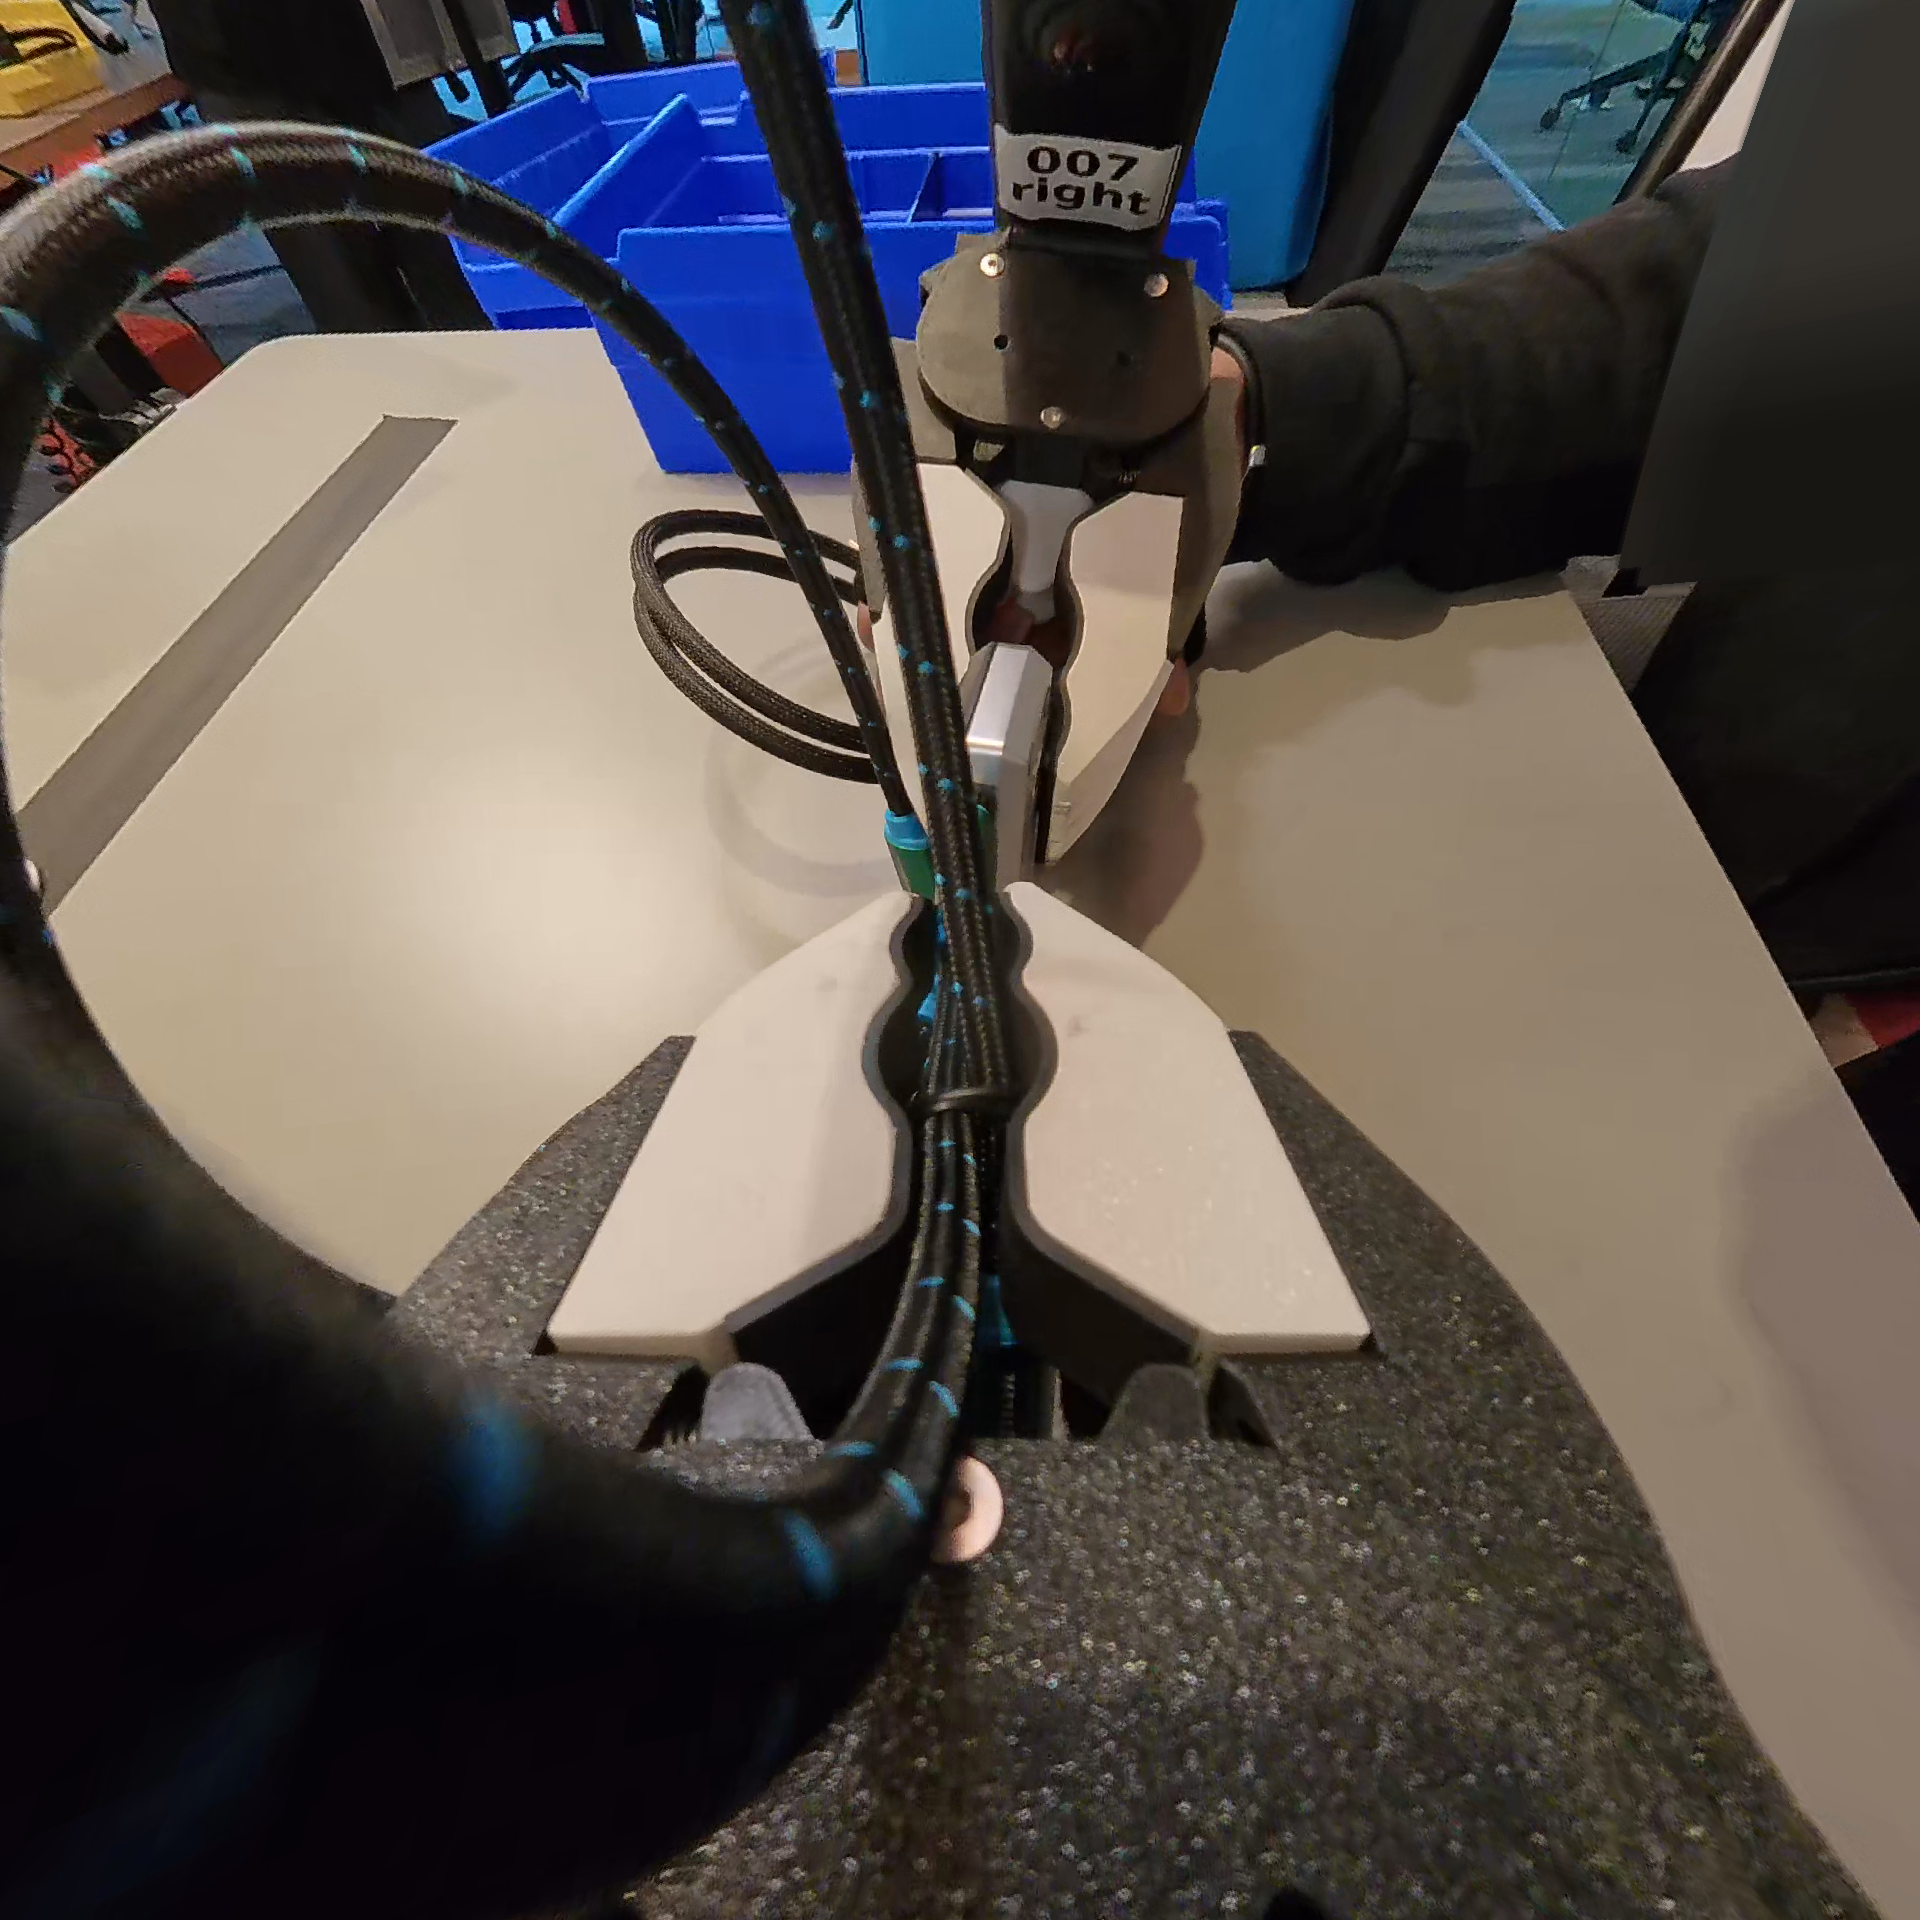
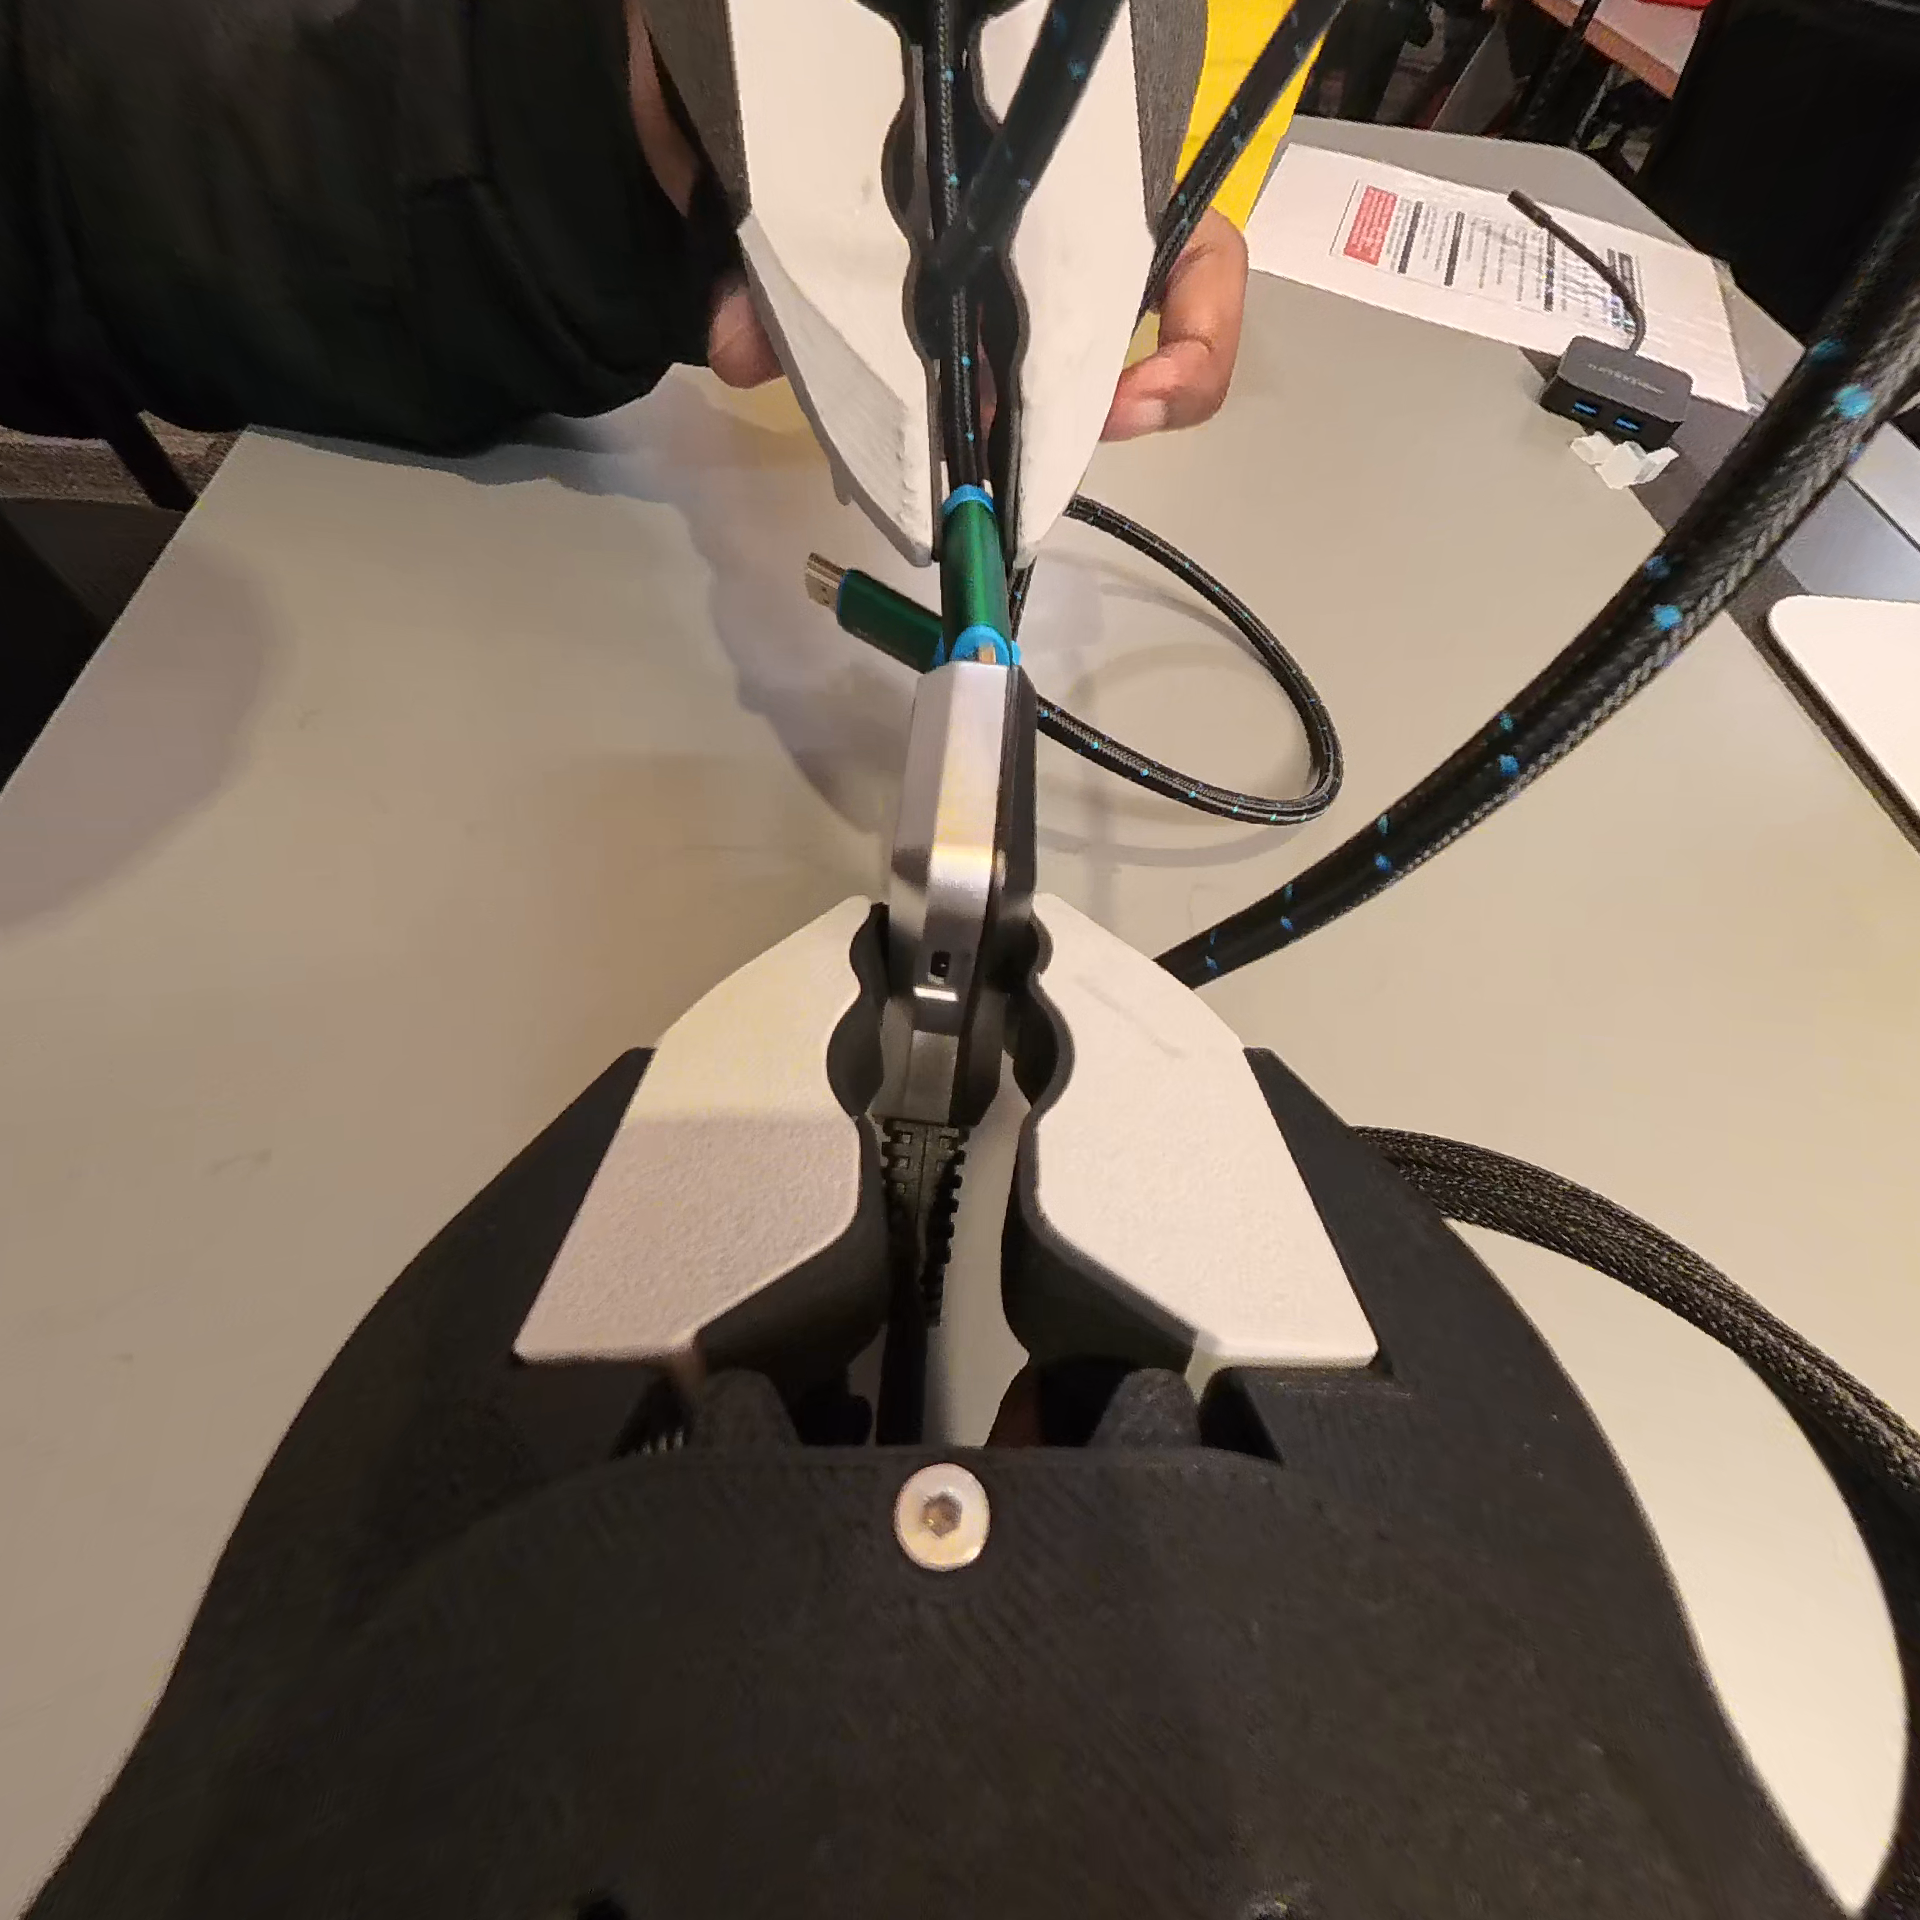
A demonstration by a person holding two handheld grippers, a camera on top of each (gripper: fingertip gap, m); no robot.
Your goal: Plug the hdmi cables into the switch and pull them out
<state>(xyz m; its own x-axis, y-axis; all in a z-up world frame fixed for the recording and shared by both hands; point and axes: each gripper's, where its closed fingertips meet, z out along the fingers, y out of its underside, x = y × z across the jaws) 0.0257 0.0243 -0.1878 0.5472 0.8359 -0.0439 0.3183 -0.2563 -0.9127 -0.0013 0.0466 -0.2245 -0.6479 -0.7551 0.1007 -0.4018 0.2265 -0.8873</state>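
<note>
The right tongs [image 2: 951, 914] are clenched on the silver HDMI switch [image 2: 961, 821], held edge-up above the grey counter [image 2: 416, 831]; the left tongs [image 1: 961, 899] are clenched on a bundle of black braided HDMI cables [image 1: 961, 1049] just behind a green connector [image 2: 975, 566] that meets the far end of the switch. Whether that connector is fully seated cannot be told. A second green connector [image 2: 878, 615] lies free beside it, its metal tip bare and unplugged. Likely faults from here: because the left tongs pinch several cable strands rather than the connector shell, a push or pull may bend the cable at its blue collar instead of moving the plug straight; any tilt between the two tools could jam the plug in its port; the stiff loops [image 1: 748, 644] resting on the counter may drag sideways; and the narrow switch could twist within its grip.
</note>
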